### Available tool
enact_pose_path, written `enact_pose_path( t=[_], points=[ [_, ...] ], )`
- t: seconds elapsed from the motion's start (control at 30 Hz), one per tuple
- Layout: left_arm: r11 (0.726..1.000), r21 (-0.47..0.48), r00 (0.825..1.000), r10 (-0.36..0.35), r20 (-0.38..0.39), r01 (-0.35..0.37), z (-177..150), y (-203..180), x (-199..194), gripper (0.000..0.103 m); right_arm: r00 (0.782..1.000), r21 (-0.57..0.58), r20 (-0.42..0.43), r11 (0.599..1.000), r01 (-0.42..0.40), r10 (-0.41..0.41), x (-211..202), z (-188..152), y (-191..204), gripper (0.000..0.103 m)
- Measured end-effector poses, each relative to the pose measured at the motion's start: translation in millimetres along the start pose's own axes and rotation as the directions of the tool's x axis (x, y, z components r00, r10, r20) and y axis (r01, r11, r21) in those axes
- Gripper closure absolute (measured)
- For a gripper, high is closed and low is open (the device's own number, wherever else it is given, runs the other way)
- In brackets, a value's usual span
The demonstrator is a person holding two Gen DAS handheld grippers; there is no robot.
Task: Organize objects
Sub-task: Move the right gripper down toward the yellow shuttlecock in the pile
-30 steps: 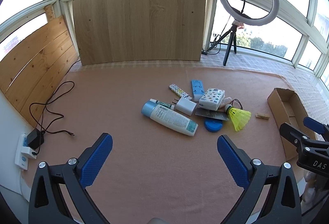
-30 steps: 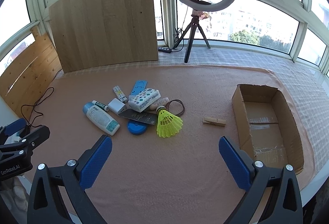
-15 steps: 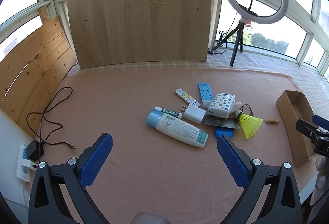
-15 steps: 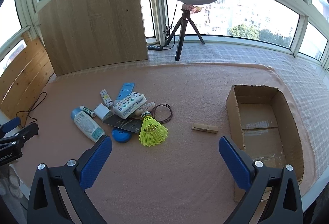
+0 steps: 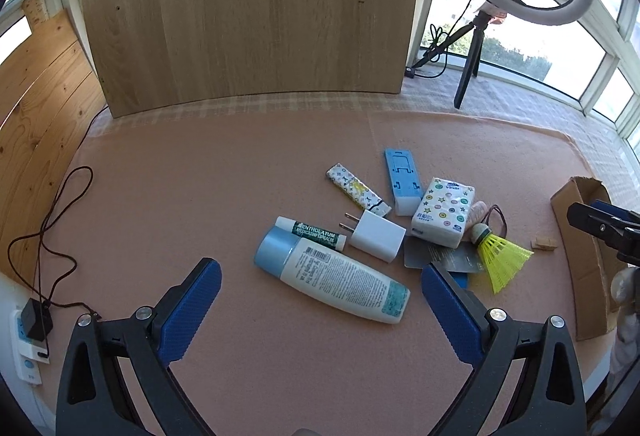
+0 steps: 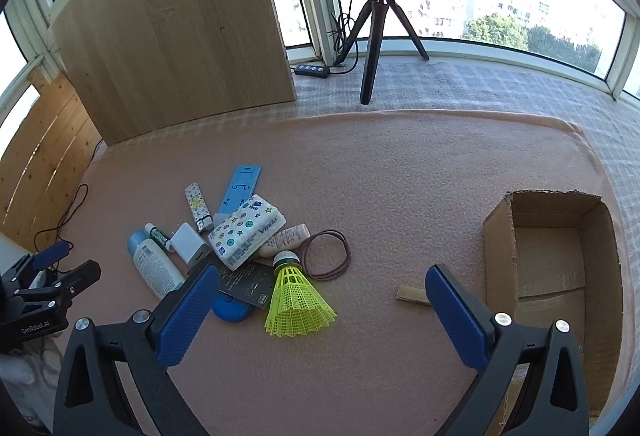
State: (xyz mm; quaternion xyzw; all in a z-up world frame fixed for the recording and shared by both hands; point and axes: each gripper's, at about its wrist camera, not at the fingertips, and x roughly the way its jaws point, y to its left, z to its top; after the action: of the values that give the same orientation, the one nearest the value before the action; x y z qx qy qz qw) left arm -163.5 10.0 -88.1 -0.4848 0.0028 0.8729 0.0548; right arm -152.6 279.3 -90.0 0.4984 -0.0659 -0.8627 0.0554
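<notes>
A pile of small objects lies on the pink cloth: a white bottle with a blue cap [image 5: 332, 274] [image 6: 154, 268], a white charger [image 5: 376, 236], a tissue pack [image 5: 444, 212] [image 6: 246, 232], a yellow shuttlecock [image 5: 500, 256] [image 6: 296, 300], a blue phone stand [image 5: 402, 176], a lip balm stick [image 5: 314, 232], a blue disc [image 6: 232, 310] and a hair tie [image 6: 324, 254]. An open cardboard box [image 6: 560, 268] [image 5: 584, 260] stands to the right. My left gripper [image 5: 320, 302] is open, just short of the bottle. My right gripper [image 6: 322, 306] is open, just short of the shuttlecock.
A wooden clothespin [image 6: 412, 294] lies left of the box. A wooden board [image 5: 248, 8] leans at the back. A ring light on a tripod [image 6: 376, 16] stands on the checked cloth. A black cable [image 5: 52, 236] and a wall plug [image 5: 32, 340] lie far left.
Both grippers have moved forward and down towards the pile, which now looks larger and closer. Both stay open and empty. Nothing on the cloth has moved.
</notes>
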Motion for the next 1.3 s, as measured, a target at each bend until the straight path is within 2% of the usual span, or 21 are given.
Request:
enact_pose_path(
  t=[0.07, 0.17, 0.3, 0.47, 0.6, 0.63, 0.7, 0.77, 0.87, 0.97, 1.03, 1.2, 1.3],
  points=[
    [1.000, 0.007, 1.000, 0.003, -0.007, -0.003, 9, -5, 12, 0.004, 0.999, 0.002, -0.033, 1.000, -0.024, 0.024, 14, 11, 2, 0.015],
    [1.000, 0.013, 0.999, -0.005, -0.032, 0.005, 19, -13, 30, 0.015, 0.992, 0.022, -0.098, 0.997, -0.077, 0.079, 37, 26, 6, 0.036],
    [0.999, -0.006, 0.997, -0.032, -0.069, 0.031, 30, -21, 55, 0.028, 0.978, 0.046, -0.164, 0.991, -0.127, 0.133, 69, 43, 16, 0.040],
    [0.997, -0.023, 0.992, -0.072, -0.102, 0.070, 42, -34, 85, 0.030, 0.949, 0.120, -0.248, 0.978, -0.171, 0.197, 110, 60, 19, 0.052],
    [0.992, -0.067, 0.985, -0.111, -0.129, 0.103, 48, -36, 107, 0.038, 0.935, 0.177, -0.274, 0.967, -0.181, 0.225, 135, 69, 15, 0.054],
    [0.992, -0.067, 0.984, -0.115, -0.134, 0.106, 49, -37, 112, 0.045, 0.930, 0.186, -0.281, 0.964, -0.188, 0.235, 140, 69, 15, 0.054],
    [0.992, -0.063, 0.983, -0.120, -0.142, 0.112, 51, -38, 121, 0.053, 0.920, 0.202, -0.300, 0.960, -0.197, 0.252, 149, 66, 14, 0.057],
    [0.986, -0.070, 0.974, -0.159, -0.159, 0.149, 50, -41, 129, 0.055, 0.901, 0.235, -0.322, 0.946, -0.222, 0.291, 157, 60, 13, 0.063],
    [0.973, -0.049, 0.953, -0.229, -0.196, 0.224, 41, -51, 134, 0.058, 0.874, 0.278, -0.327, 0.920, -0.275, 0.360, 157, 48, 9, 0.065],
    [0.967, -0.022, 0.945, -0.252, -0.207, 0.253, 28, -59, 130, 0.062, 0.862, 0.282, -0.331, 0.912, -0.297, 0.383, 149, 34, 5, 0.067],
    [0.957, -0.031, 0.931, -0.290, -0.220, 0.290, 20, -62, 127, 0.062, 0.852, 0.281, -0.338, 0.907, -0.315, 0.400, 140, 23, 3, 0.067],
    [0.941, -0.020, 0.913, -0.332, -0.239, 0.337, -4, -71, 111, 0.062, 0.844, 0.262, -0.345, 0.905, -0.335, 0.412, 117, -9, 1, 0.067],
    [0.937, 0.015, 0.911, -0.334, -0.243, 0.348, -22, -79, 97, 0.062, 0.852, 0.238, -0.337, 0.912, -0.335, 0.401, 100, -28, -3, 0.067]
  ],
)
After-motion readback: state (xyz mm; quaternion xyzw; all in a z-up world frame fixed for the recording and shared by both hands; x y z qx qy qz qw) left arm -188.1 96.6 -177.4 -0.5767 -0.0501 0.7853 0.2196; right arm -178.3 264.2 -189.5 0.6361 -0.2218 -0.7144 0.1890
